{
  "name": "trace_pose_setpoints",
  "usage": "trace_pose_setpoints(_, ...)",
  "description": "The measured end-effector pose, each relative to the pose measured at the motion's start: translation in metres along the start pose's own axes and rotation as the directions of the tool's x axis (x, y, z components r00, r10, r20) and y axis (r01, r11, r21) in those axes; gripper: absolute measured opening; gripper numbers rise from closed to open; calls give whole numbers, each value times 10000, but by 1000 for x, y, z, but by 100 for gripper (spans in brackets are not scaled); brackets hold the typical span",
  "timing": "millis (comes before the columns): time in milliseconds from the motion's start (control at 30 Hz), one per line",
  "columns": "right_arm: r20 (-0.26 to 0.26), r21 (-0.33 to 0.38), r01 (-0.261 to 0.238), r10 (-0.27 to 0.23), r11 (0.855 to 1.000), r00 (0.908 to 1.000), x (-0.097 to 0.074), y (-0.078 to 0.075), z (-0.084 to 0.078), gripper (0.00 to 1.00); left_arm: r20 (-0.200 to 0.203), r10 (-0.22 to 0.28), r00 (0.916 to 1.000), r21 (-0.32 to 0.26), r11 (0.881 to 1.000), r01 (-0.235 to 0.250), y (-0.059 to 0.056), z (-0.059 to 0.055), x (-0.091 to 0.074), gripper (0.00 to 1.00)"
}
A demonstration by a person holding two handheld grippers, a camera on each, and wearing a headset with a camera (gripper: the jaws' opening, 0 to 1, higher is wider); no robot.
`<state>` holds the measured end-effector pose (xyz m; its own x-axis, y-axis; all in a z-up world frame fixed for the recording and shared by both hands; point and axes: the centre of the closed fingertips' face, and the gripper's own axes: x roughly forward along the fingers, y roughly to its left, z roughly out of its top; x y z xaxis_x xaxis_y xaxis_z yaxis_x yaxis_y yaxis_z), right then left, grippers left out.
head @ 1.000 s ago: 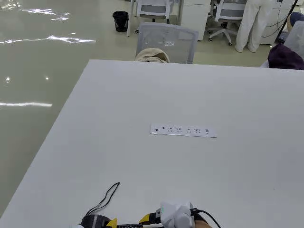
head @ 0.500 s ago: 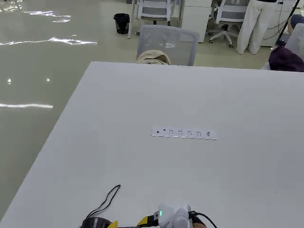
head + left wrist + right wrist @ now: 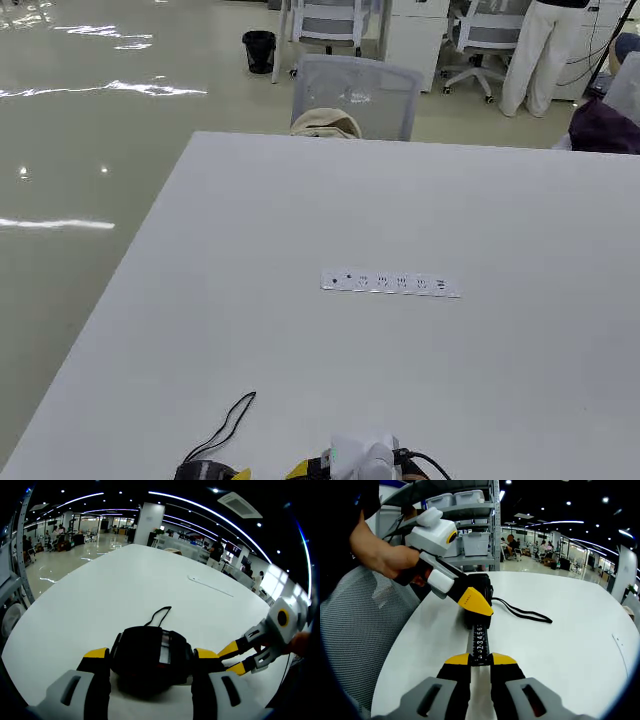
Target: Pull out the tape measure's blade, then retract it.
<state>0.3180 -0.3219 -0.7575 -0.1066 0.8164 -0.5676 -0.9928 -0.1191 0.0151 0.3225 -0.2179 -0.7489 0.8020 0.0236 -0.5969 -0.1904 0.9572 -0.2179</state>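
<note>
Tape measure (image 3: 484, 586) blade (image 3: 479, 641), printed 23456, pinched by right tool (image 3: 480, 659).

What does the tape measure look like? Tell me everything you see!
The tape measure is a chunky black case with a greyish panel on it, and it looks like plastic. It rests on the white table near the edge, squeezed between the yellow-tipped fingers of the left gripper. A thin black strap loops away from it across the table. Its narrow blade, printed with numbers, is pulled out a short way, and the right gripper pinches its end.
</note>
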Motion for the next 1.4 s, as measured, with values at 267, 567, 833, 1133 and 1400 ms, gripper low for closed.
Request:
trace_pose_setpoints(267, 8, -21, -31, 31, 10000, 10000, 4, 0, 2, 13, 2, -16, 10000, -17, 10000, 16, 0, 0, 0, 62)
trace_pose_setpoints(567, 23, -31, -72, 72, 10000, 10000, 7, 1, 4, 13, -24, -51, 10000, -29, 10000, 50, 0, 1, -1, 62)
trace_pose_setpoints(833, 52, -53, -87, 87, 9999, 9999, 10, 1, 6, 13, -41, -77, 10000, -48, 10000, 77, 0, 1, -1, 62)
trace_pose_setpoints(1133, 27, -64, -116, 116, 9999, 9999, 14, 1, 8, 13, -62, -95, 9999, -98, 9999, 94, 0, 1, -1, 63)
trace_pose_setpoints(1400, 21, -44, -128, 128, 9999, 9999, 17, 2, 11, 12, -86, -130, 9999, -127, 9998, 129, 1, 1, -1, 63)
